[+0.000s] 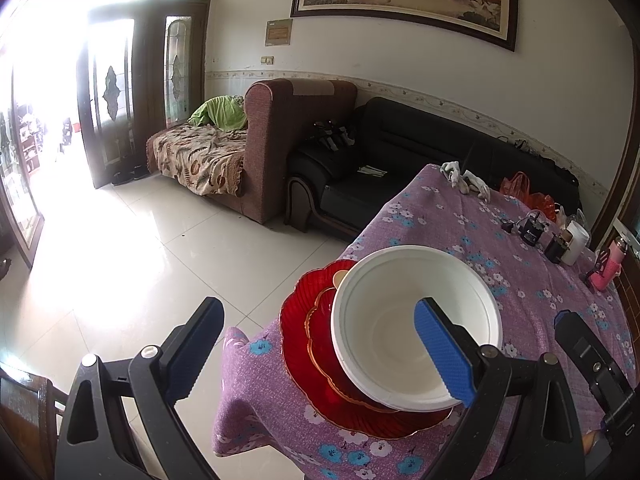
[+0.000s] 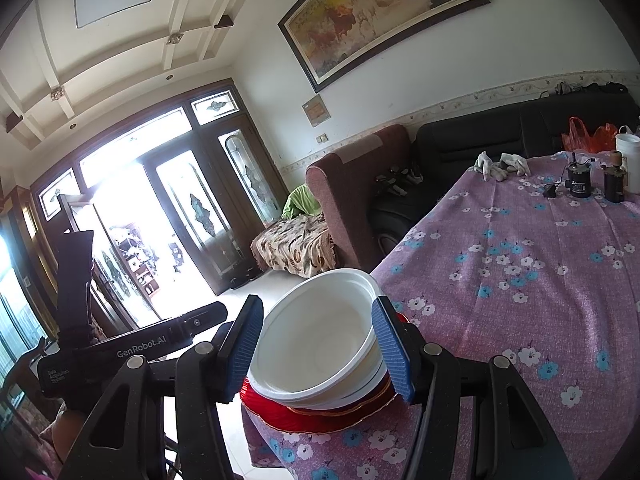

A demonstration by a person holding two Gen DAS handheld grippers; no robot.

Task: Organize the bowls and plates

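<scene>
Closest to the lens in the left wrist view is the left gripper (image 1: 320,350), fingers spread wide and grasping nothing: one blue pad hangs over the floor at about 8 o'clock, the other pad crosses in front of the white bowl (image 1: 416,326) without clearly touching it. That bowl sits at about 5 o'clock in the frame, on top of a small red plate (image 1: 320,340) nested in a bigger red plate (image 1: 296,344), all right at the corner of the table under the purple flowered cloth (image 1: 460,216), with the big plate's rim looking like it pokes past the edge. Moving right to the other camera, the right gripper (image 2: 318,350) has a pad on each side of the white bowl (image 2: 316,344), very near the walls. I honestly can't tell whether it's squeezing or only bracketing it, and there look to be two or more bowls nested there. My read is the stack is basically built and the bowl is being seated or let go. To do it well I'd keep the bowl centred over the plates, open the fingers evenly so neither drags it toward the floor side, and back straight out. The risk is nudging the whole pile off that corner, so sliding it inward first seems smart.
</scene>
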